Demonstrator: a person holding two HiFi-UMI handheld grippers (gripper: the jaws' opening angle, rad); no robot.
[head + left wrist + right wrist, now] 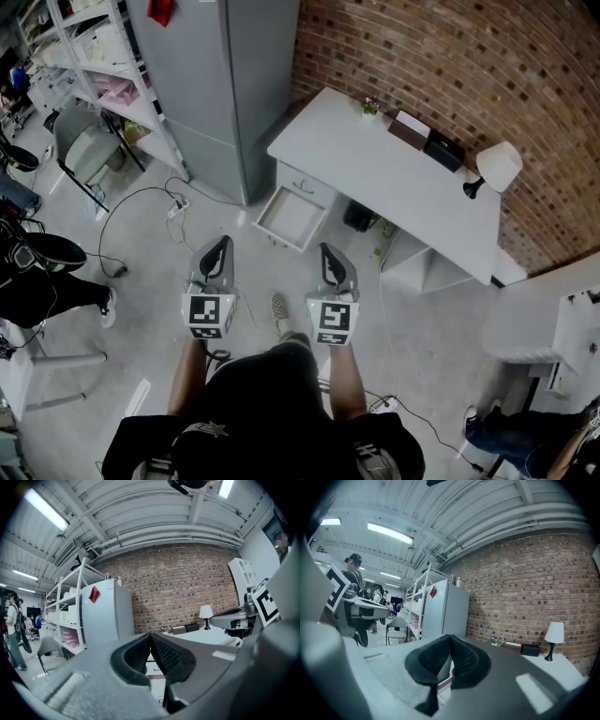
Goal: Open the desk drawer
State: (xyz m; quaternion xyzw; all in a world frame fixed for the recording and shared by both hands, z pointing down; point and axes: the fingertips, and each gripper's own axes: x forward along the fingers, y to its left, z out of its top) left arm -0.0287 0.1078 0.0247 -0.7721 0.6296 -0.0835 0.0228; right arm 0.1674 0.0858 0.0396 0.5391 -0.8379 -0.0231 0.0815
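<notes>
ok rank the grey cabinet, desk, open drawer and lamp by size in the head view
1-2. grey cabinet and desk, too alike to split
3. open drawer
4. lamp

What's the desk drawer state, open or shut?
Open. In the head view the drawer sticks out from the front of the white desk, and its pale inside shows from above.

We see our left gripper (151,637) with its jaws pressed together and nothing between them, and beyond it the white table (201,637) bearing a lamp (205,613) against the brick wall (183,588), a grey cabinet (105,616) to the left, and our right gripper (234,618) at the right.
</notes>
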